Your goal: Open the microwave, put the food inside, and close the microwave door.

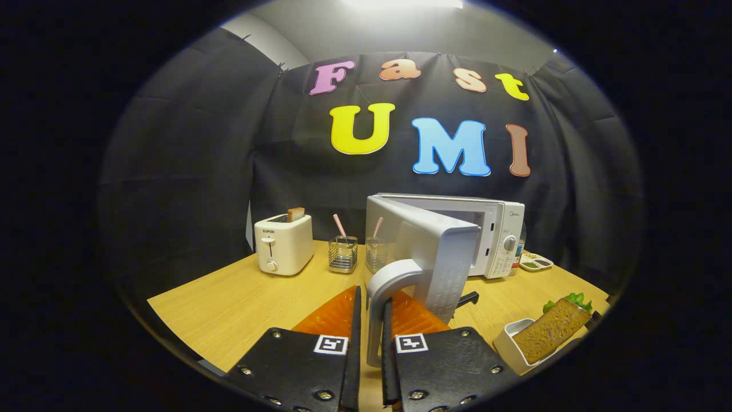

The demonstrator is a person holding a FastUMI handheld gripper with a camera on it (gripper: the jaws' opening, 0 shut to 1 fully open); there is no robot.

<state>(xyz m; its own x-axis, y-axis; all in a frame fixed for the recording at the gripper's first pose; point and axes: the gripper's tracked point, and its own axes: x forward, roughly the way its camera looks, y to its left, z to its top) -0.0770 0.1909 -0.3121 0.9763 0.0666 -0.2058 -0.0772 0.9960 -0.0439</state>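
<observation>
A white microwave (497,234) stands at the back of the wooden table (229,303), its door (434,252) swung partly open toward me. The door's curved grey handle (380,297) runs down between my fingers, and my gripper (372,320) is shut on it, one finger on each side. The food, a brown sandwich with green lettuce (552,327), lies in a white dish (509,343) to the right of my fingers, near the table's front edge. The microwave's cavity is mostly hidden behind the door.
A white toaster (284,243) with a slice of toast stands at the back left. Two wire holders with straws (343,252) sit between it and the microwave. A small condiment tray (534,262) lies right of the microwave. An orange mat (337,315) lies under my fingers.
</observation>
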